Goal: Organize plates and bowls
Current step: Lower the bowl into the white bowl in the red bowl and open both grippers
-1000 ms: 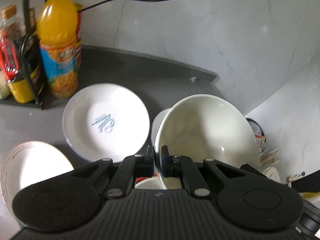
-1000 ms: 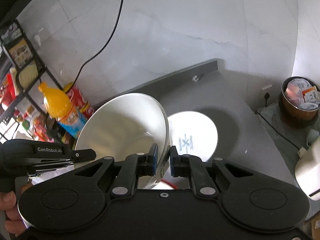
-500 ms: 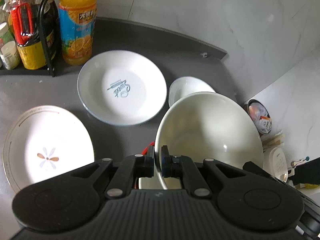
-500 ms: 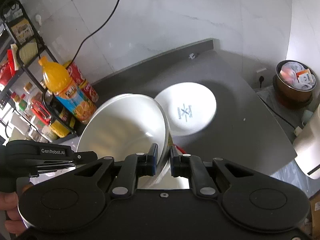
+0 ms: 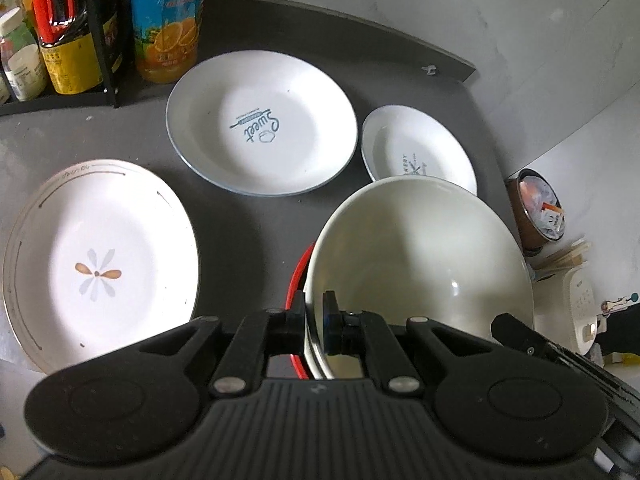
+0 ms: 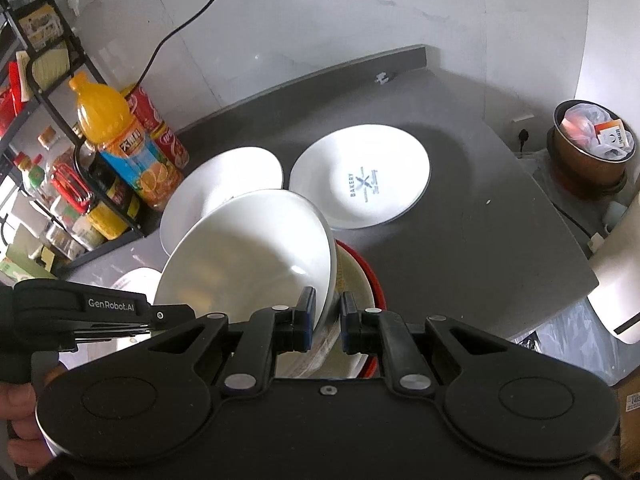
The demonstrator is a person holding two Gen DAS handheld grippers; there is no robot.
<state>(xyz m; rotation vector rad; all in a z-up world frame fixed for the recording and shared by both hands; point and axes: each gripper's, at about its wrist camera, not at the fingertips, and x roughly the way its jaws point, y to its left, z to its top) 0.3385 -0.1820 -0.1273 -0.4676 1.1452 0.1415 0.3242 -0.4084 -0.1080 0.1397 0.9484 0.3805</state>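
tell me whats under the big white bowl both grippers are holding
Under the big white bowl sits a red-rimmed bowl with a cream inside, on the grey counter. Only its rim and one side show; the rest, including anything inside it, is covered.

White bowl (image 5: 420,248) covering most of red-rimmed dish (image 5: 298,276) beneath; only red arc showing in left wrist view. Same bowl hiding near edge of bakery plate (image 5: 416,152). Juice bottle (image 5: 168,20) being cut off by top edge, cap out of frame. In right wrist view, Sweet plate (image 6: 224,184) lying largely behind bowl; its print not showing. Flower plate (image 6: 134,280) showing only as sliver behind left gripper (image 6: 120,312). Small lettering on bakery plate too fine to read.
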